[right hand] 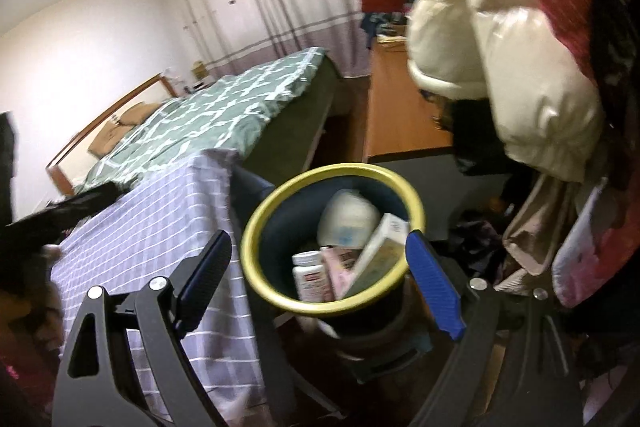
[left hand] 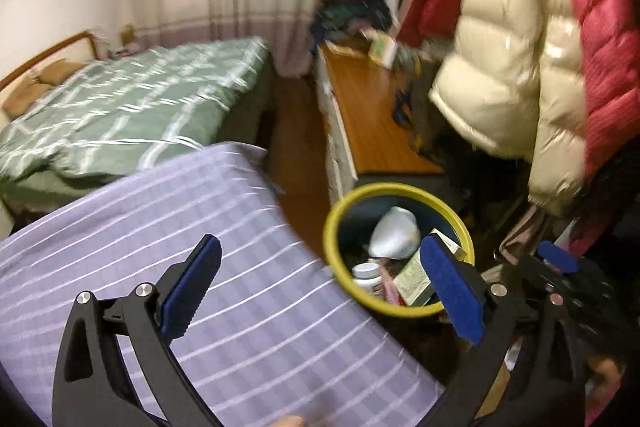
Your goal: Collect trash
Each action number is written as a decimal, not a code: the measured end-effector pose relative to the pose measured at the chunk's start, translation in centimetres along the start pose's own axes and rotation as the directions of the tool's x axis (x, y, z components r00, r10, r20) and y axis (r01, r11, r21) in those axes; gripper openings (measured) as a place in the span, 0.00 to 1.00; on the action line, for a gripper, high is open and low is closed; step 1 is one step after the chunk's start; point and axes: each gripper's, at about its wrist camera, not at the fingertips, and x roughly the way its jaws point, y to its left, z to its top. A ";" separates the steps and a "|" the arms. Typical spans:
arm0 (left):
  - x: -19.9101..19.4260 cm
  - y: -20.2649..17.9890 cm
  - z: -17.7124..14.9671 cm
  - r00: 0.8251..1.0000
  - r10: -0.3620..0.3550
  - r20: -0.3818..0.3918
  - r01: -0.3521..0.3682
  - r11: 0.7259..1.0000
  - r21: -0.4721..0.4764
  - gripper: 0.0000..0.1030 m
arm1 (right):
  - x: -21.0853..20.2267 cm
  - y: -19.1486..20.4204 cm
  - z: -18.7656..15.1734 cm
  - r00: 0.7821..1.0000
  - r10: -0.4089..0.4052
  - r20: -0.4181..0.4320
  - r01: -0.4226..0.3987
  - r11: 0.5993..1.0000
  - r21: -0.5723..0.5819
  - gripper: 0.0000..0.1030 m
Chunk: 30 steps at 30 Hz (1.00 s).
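Observation:
A trash bin with a yellow rim (left hand: 333,215) (right hand: 256,223) and dark blue walls stands on the floor beside a purple cloth. Inside lie a crumpled white wrapper (left hand: 394,231) (right hand: 348,219), a white pill bottle (left hand: 366,273) (right hand: 308,275), a pink packet (right hand: 340,271) and a pale box (left hand: 414,279) (right hand: 380,251). My left gripper (left hand: 320,291) is open and empty, spanning the cloth's edge and the bin's near rim. My right gripper (right hand: 320,283) is open too, held above the bin with nothing pinched. Its blue pad (left hand: 556,259) shows at the right of the left wrist view.
The purple striped cloth (left hand: 200,227) (right hand: 160,227) covers a surface left of the bin. Behind it is a bed with a green quilt (left hand: 120,115) (right hand: 224,107). A wooden desk (left hand: 372,115) (right hand: 396,115) and hanging cream and red puffer jackets (left hand: 520,47) (right hand: 500,67) crowd the right.

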 end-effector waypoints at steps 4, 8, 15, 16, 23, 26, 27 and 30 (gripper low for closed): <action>-7.6 3.9 -2.5 0.989 0.119 0.086 -0.113 0.991 -0.073 0.95 | -1.0 3.1 -0.3 0.999 0.045 0.012 -0.044 0.997 -0.062 0.84; -13.3 7.0 -5.4 0.955 0.270 0.126 -0.254 0.958 -0.130 0.95 | -2.2 6.0 -0.6 0.996 0.079 0.030 -0.075 0.989 -0.126 0.85; -21.4 11.6 -10.7 0.903 0.409 0.133 -0.368 0.895 -0.252 0.95 | -4.5 9.9 -1.1 0.991 0.124 0.053 -0.111 0.971 -0.213 0.88; -22.1 12.1 -11.3 0.900 0.415 0.134 -0.371 0.890 -0.265 0.95 | -4.7 10.4 -1.2 0.990 0.128 0.054 -0.113 0.968 -0.223 0.88; -26.3 13.8 -15.8 0.879 0.455 0.143 -0.384 0.853 -0.354 0.95 | -6.1 12.8 -2.4 0.985 0.166 0.049 -0.146 0.948 -0.283 0.90; -27.1 14.0 -17.1 0.875 0.459 0.151 -0.379 0.846 -0.376 0.95 | -6.4 13.5 -3.0 0.984 0.172 0.045 -0.151 0.942 -0.301 0.91; -27.3 13.9 -17.3 0.873 0.464 0.154 -0.383 0.844 -0.375 0.95 | -6.5 13.6 -3.1 0.984 0.175 0.043 -0.154 0.940 -0.304 0.91; -27.3 13.1 -17.7 0.872 0.463 0.158 -0.383 0.847 -0.369 0.95 | -6.7 13.9 -3.5 0.983 0.180 0.039 -0.160 0.939 -0.305 0.91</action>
